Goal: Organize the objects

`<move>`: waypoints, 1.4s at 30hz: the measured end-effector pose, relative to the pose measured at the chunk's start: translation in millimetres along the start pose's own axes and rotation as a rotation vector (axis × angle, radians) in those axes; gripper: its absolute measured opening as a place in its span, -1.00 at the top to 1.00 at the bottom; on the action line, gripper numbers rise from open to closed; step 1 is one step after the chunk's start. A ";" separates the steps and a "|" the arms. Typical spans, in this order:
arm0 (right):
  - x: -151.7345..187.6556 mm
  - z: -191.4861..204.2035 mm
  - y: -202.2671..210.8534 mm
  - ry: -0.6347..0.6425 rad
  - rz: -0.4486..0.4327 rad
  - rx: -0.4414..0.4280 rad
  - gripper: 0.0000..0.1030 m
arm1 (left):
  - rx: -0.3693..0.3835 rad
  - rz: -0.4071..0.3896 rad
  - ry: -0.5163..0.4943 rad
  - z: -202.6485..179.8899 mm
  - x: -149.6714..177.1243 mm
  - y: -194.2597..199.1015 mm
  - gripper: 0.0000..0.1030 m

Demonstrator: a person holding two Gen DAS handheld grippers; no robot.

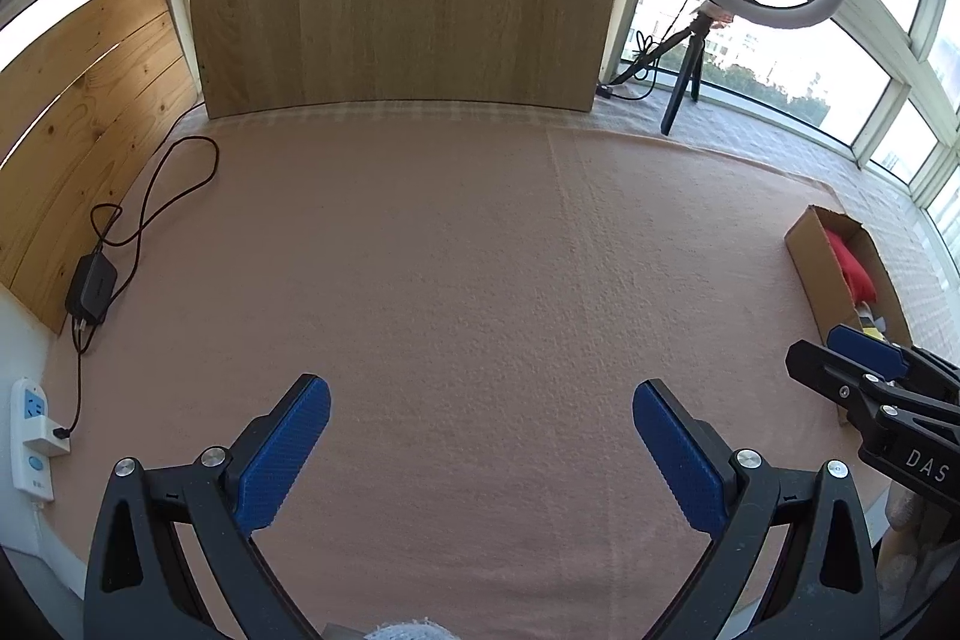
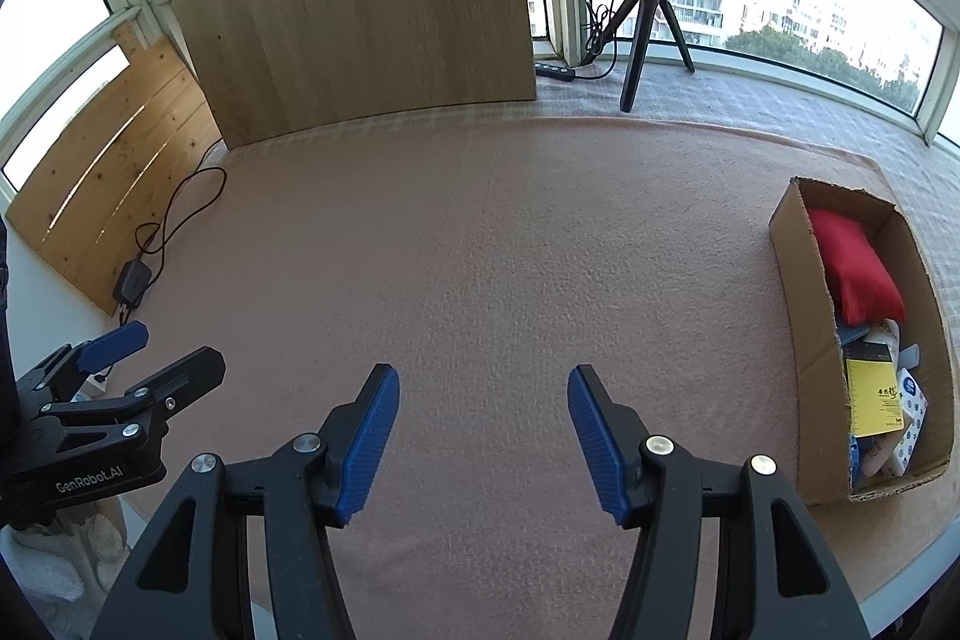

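Left wrist view: left gripper (image 1: 480,436), blue-padded black jaws spread wide, empty, above pink-cloth tabletop (image 1: 450,250); open brown cardboard box (image 1: 807,256) at far right.

Right wrist view: right gripper (image 2: 483,430), jaws wide, empty. Box (image 2: 804,292) right, containing red cushion (image 2: 855,265), yellow packet (image 2: 870,394).

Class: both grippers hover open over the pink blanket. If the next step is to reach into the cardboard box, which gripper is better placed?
Right. The cardboard box lies beside the right gripper; the left gripper is farther off, with the right one between.
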State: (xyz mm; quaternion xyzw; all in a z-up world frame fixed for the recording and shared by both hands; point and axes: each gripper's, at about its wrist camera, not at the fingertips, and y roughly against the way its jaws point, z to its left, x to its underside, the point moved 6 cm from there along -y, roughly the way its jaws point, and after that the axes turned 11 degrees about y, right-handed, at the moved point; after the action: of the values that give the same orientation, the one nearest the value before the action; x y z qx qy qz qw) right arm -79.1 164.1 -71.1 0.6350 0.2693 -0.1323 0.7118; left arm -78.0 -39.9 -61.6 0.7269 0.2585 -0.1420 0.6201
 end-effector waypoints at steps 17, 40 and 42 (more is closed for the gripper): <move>10.7 -18.8 -3.5 -0.046 0.017 0.017 -0.06 | 0.001 0.026 -0.020 -19.6 1.6 -15.4 -0.99; 9.5 -29.3 -2.2 -0.057 0.011 0.025 -0.06 | 0.002 0.035 -0.027 -22.9 3.2 -19.2 -0.99; 9.1 -29.7 -2.1 -0.058 0.011 0.026 -0.06 | 0.002 0.036 -0.030 -22.6 3.4 -19.6 -0.99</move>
State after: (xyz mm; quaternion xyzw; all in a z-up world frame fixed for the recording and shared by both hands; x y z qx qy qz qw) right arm -79.2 194.1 -79.3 0.6416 0.2434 -0.1505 0.7117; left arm -88.5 -15.3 -75.3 0.7298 0.2357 -0.1419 0.6259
